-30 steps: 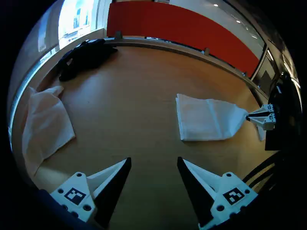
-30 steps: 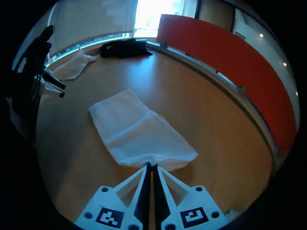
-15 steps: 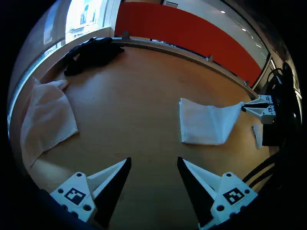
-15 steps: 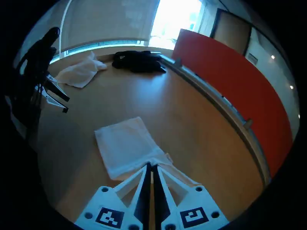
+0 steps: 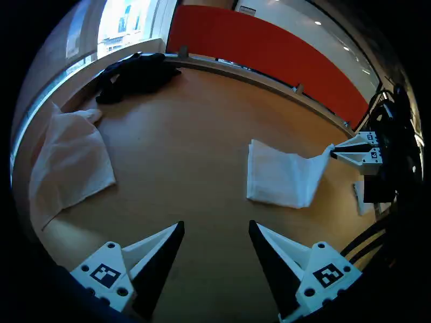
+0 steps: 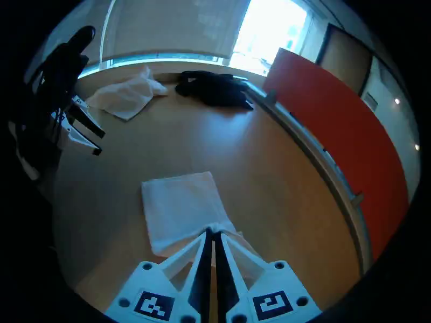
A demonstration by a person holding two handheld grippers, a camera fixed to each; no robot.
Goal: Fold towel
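A white towel [image 5: 280, 175] lies partly folded on the wooden table [image 5: 183, 156], right of centre in the left gripper view. My right gripper [image 5: 331, 153] is shut on its near edge and holds that edge raised above the rest of the cloth. In the right gripper view the towel [image 6: 180, 207] spreads out just ahead of my right gripper [image 6: 213, 234], whose fingers are pressed together on the cloth. My left gripper [image 5: 215, 229] hovers open over bare wood, well short of the towel. It appears again as my left gripper [image 6: 97, 141] at the far left, held by a dark-sleeved arm.
A second white towel [image 5: 70, 161] lies crumpled at the table's left edge by the window. A black garment [image 5: 134, 75] rests at the far corner. A red partition [image 5: 269, 48] with a grey rail runs along the back edge. Dark cables and a stand [image 5: 396, 140] occupy the right side.
My right gripper has lifted the towel's edge and carried it over the rest of the cloth, shortening the spread-out part. The left gripper stays open.
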